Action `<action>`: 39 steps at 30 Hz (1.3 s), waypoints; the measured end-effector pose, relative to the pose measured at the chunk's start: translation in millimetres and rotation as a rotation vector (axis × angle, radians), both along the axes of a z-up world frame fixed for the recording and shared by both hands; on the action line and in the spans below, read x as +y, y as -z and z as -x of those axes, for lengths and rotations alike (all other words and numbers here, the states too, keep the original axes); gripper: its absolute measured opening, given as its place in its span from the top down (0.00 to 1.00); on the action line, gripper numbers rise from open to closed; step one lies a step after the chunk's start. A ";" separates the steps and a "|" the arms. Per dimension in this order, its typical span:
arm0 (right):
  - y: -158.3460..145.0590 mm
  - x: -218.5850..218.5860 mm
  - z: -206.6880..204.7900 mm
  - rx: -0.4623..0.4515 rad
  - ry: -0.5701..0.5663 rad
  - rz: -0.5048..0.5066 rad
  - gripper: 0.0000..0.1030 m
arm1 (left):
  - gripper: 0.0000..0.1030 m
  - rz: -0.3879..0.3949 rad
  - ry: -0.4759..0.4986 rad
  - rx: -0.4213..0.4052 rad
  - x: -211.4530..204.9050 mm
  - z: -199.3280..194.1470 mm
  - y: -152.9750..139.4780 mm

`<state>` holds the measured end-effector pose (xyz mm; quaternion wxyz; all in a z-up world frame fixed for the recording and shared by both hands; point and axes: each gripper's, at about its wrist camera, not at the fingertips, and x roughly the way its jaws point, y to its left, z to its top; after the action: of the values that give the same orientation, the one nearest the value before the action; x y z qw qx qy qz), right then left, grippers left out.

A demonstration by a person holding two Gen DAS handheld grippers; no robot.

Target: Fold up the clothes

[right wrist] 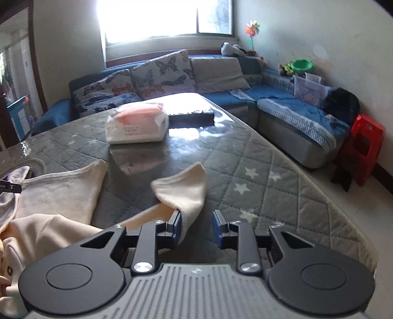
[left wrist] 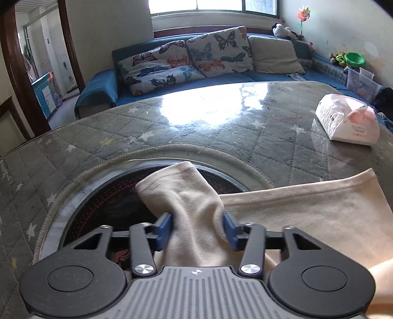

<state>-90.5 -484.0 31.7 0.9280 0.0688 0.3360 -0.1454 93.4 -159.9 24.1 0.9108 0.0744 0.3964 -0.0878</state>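
The cream garment (left wrist: 307, 211) is lying spread on the quilted table cover (left wrist: 118, 127), on the near side of the tissue pack (left wrist: 348, 120) (the one landmark on the cover). The left gripper (left wrist: 197, 230) is pinching one sleeve (left wrist: 186, 193) of it between its blue pads, bunching the cloth. The right gripper (right wrist: 196, 229) is standing parted, the other sleeve (right wrist: 184, 189) draping against its left pad (right wrist: 178, 227) only, well short of the tissue pack.

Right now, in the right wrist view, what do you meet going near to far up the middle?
Right tool → cream sleeve → quilted table cover → tissue pack → butterfly cushions → window.
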 end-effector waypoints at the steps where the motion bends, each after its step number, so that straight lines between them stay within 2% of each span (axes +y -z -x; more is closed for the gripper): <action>1: -2.8 3.7 0.1 -0.010 -0.012 0.012 0.67 | 0.67 0.004 0.001 -0.003 2.8 2.2 -1.0; 3: -8.7 11.6 -1.8 -0.027 -0.038 0.023 0.64 | 0.80 0.018 0.003 -0.008 8.1 6.2 -3.6; 5: -12.8 18.2 -1.8 -0.039 -0.068 0.021 0.64 | 0.88 0.026 0.004 -0.011 13.0 10.2 -6.7; 8: -16.6 27.0 -3.1 -0.047 -0.103 0.013 0.64 | 0.95 0.037 -0.006 -0.018 22.1 18.5 -12.0; 13: -22.1 42.2 -3.1 -0.044 -0.202 -0.040 0.64 | 0.98 0.072 -0.054 -0.038 50.2 40.7 -22.7; 15: -23.6 50.5 -2.8 -0.041 -0.266 -0.070 0.60 | 0.98 0.088 -0.076 -0.037 62.9 50.3 -26.4; 19: -22.9 72.6 -2.8 -0.023 -0.392 -0.115 0.59 | 0.97 0.095 -0.052 -0.033 69.8 63.8 -34.1; 22: -21.1 95.1 -0.8 -0.002 -0.491 -0.138 0.59 | 0.92 0.105 -0.024 -0.025 63.9 70.6 -37.9; 25: -20.2 116.3 5.8 0.012 -0.577 -0.129 0.57 | 0.72 0.129 0.026 -0.005 50.3 77.7 -39.7; 26: -19.0 123.8 8.2 0.021 -0.607 -0.129 0.55 | 0.55 0.130 0.040 0.000 43.3 80.4 -39.8; 27: -17.7 131.0 10.4 0.030 -0.634 -0.127 0.54 | 0.49 0.134 0.057 0.002 36.0 83.0 -39.8; 29: -13.8 142.3 12.8 0.049 -0.669 -0.112 0.54 | 0.45 0.144 0.098 0.012 20.0 87.3 -40.1; 31: -8.7 151.9 14.5 0.068 -0.690 -0.079 0.54 | 0.34 0.154 0.135 0.021 4.2 91.3 -40.2; 32: -6.7 154.7 15.0 0.071 -0.694 -0.062 0.54 | 0.23 0.146 0.154 0.022 -4.3 93.3 -39.4; 33: -4.7 157.6 15.5 0.074 -0.698 -0.045 0.56 | 0.18 0.138 0.172 0.023 -12.7 95.4 -38.5; 34: -2.7 160.3 15.7 0.078 -0.701 -0.028 0.57 | 0.17 0.129 0.189 0.023 -20.9 97.2 -37.5; 35: -1.0 162.0 15.2 0.086 -0.698 -0.015 0.62 | 0.17 0.114 0.202 0.022 -27.9 97.9 -35.4; 36: 0.4 162.7 14.9 0.094 -0.694 -0.008 0.72 | 0.18 0.098 0.211 0.029 -33.7 98.4 -32.9; 37: 1.6 162.7 14.9 0.101 -0.691 -0.004 0.75 | 0.19 0.082 0.220 0.035 -38.9 98.9 -30.2; 39: 0.6 160.3 18.0 0.103 -0.697 -0.008 0.85 | 0.31 0.057 0.235 0.046 -40.7 100.6 -24.5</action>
<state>-108.5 -323.7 31.1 0.9034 -0.0535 0.3862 0.1782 -7.1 -200.6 48.6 0.8867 0.0922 0.4031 -0.2068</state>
